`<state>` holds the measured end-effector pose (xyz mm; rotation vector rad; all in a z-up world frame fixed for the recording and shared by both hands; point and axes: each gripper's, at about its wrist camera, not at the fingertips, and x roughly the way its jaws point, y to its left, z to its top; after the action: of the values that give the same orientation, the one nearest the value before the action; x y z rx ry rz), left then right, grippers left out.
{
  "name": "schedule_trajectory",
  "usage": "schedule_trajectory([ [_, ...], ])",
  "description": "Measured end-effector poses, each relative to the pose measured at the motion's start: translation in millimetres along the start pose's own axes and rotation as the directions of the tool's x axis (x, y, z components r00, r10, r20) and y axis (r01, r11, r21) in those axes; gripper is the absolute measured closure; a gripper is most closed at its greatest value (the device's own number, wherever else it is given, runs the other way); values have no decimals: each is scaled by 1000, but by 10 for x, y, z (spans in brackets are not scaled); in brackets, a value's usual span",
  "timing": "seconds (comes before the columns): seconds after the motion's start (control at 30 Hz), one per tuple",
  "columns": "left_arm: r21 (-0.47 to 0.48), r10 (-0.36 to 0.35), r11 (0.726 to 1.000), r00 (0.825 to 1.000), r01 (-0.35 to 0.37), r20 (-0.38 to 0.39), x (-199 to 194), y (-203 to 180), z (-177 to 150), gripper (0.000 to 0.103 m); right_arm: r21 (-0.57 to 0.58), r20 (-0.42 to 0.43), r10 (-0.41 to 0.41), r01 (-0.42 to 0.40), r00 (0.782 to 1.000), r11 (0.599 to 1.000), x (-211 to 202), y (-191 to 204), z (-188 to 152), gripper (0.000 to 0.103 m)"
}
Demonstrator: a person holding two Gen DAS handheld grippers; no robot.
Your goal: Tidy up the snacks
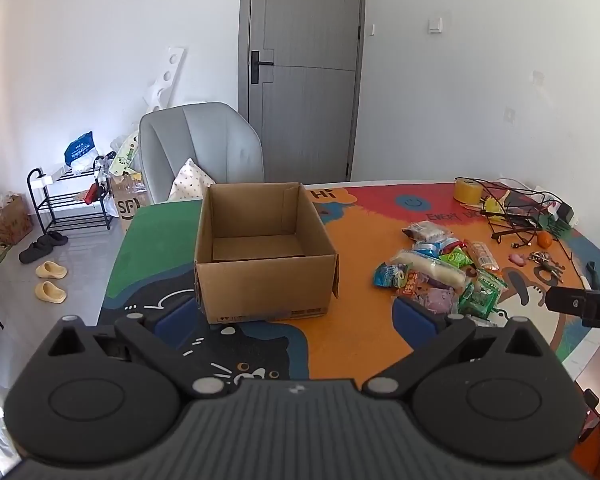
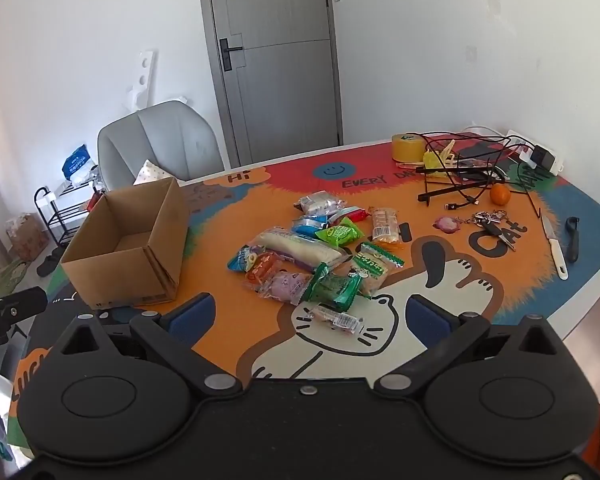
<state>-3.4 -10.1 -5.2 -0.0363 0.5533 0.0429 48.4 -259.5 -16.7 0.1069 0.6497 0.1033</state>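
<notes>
Left gripper [image 1: 294,314] spread wide, nothing between the blue pads [image 1: 414,316], hovering over the table's near edge and aimed at the cardboard box [image 1: 266,256]. Right gripper [image 2: 308,314] also wide and empty, hovering just short of the snack pile [image 2: 320,252], with a small clear-wrapped candy [image 2: 336,320] lying between its fingers' line of approach.

Box is open-topped, empty inside as far as visible, standing upright on the cartoon table mat [image 2: 380,344] left of the pile, with a gap of bare mat between them.

Risks, as a judgement: packets overlap, so closing on one likely drags or lifts a neighbour. Wrappers are slick, puffy film; a shallow pinch could slip or crush contents. The long white roll package [image 2: 300,250] lies under others and pulling it would scatter the pile. The light box could slide if bumped on drop-off.

Snacks look like small sealed packets: green ones [image 2: 332,290], blue [image 2: 240,260], orange-red, a purple-print one [image 2: 288,286], a wafer pack [image 2: 384,226]. Non-snack clutter sits well right: keys [image 2: 492,220], knife [image 2: 554,246], orange [image 2: 500,194], tape roll [image 2: 408,148].
</notes>
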Motion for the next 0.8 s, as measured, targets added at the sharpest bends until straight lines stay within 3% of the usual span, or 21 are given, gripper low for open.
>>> schedule_trajectory([
  [0.8, -13, 2, 1000, 1000, -2, -16, 57, 64, 5, 0, 11, -5, -13, 13, 1000, 1000, -2, -14, -13, 0],
])
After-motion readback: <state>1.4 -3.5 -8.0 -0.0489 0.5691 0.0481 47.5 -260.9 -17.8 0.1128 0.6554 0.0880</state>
